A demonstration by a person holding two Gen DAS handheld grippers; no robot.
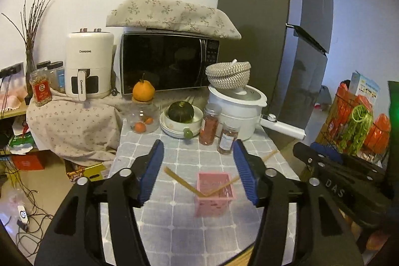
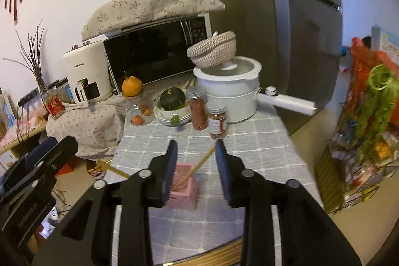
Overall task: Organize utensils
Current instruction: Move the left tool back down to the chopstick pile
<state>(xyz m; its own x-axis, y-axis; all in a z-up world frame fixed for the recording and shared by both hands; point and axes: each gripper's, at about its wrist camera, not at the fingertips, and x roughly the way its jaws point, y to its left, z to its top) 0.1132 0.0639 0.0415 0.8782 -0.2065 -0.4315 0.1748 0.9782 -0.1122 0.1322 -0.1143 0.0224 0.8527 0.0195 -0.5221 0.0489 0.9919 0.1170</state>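
A small pink basket (image 1: 215, 191) stands on the grey checked tablecloth (image 1: 179, 236). Two wooden chopsticks (image 1: 183, 182) stand in it, leaning apart, one to the left and one to the right. My left gripper (image 1: 198, 148) is open and empty, held above and just behind the basket. My right gripper (image 2: 195, 148) is open and empty too; the pink basket (image 2: 185, 187) sits below its left finger, and one chopstick (image 2: 199, 163) leans up between its fingers without touching them. The right gripper also shows at the right of the left wrist view (image 1: 349, 178).
At the back of the table stand two spice jars (image 1: 210, 124), a stack of bowls with a green squash (image 1: 180, 112), a glass jar with an orange on top (image 1: 143, 106), a white pot (image 1: 237, 104) with a woven basket, a microwave (image 1: 169, 61) and an air fryer (image 1: 88, 64). A fridge (image 1: 286, 41) stands at right.
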